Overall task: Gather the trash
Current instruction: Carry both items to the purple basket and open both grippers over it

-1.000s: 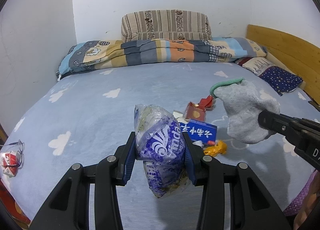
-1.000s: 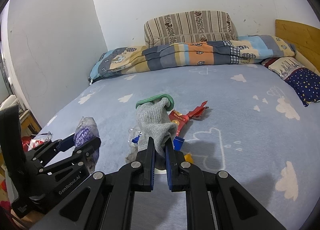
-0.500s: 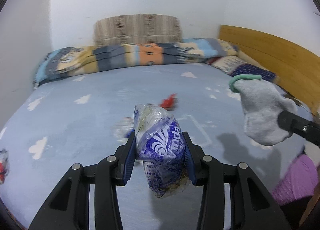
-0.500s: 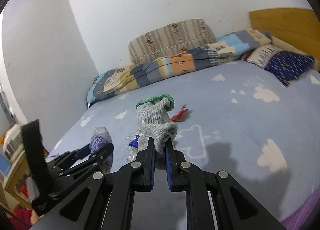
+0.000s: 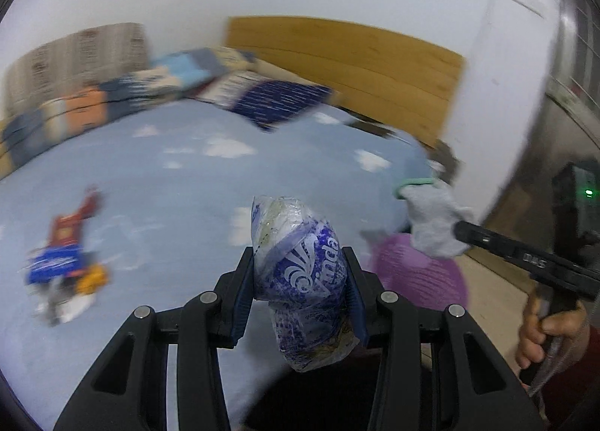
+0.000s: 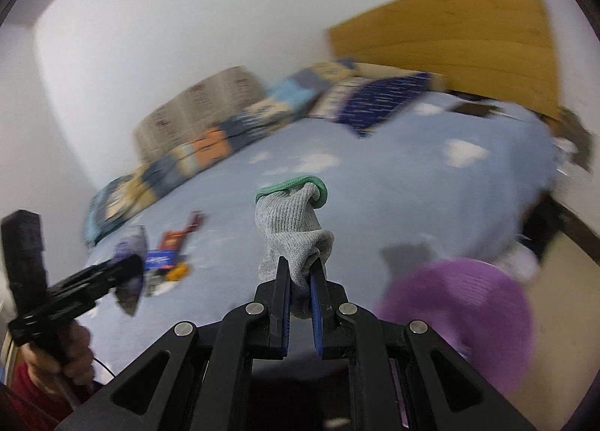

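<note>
- A crumpled plastic bag (image 5: 302, 277) with blue print is squeezed tight between the two pads of the left gripper (image 5: 300, 286).
- A grey glove (image 6: 294, 243) with a green cuff is pinched between the nearly closed pads of the right gripper (image 6: 300, 283).
- Both things are held up in the air, above the near edge of the bed (image 5: 187, 183).
- Compared with a second ago, both views are swung to the right, and the pictures are now blurred.
- The striped pillow (image 5: 75, 56) was in the middle of the view before; now it is seen far off to the left.
- The wooden headboard (image 5: 348, 67) now fills the far middle of the view.
- A purple bin (image 6: 461, 314) is now seen low on the right, just beside the bed; it could barely be seen before.
- The grips look the same as before: the bag and the glove are held in the same way.
- The change most likely means that the two things are being carried toward the purple bin, to be dropped in.
- More trash is left on the bed at the left: a red wrapper (image 5: 69, 228), a blue packet (image 5: 54, 268) and a small yellow scrap (image 5: 93, 277).
- So the task looks only partly done.
</note>
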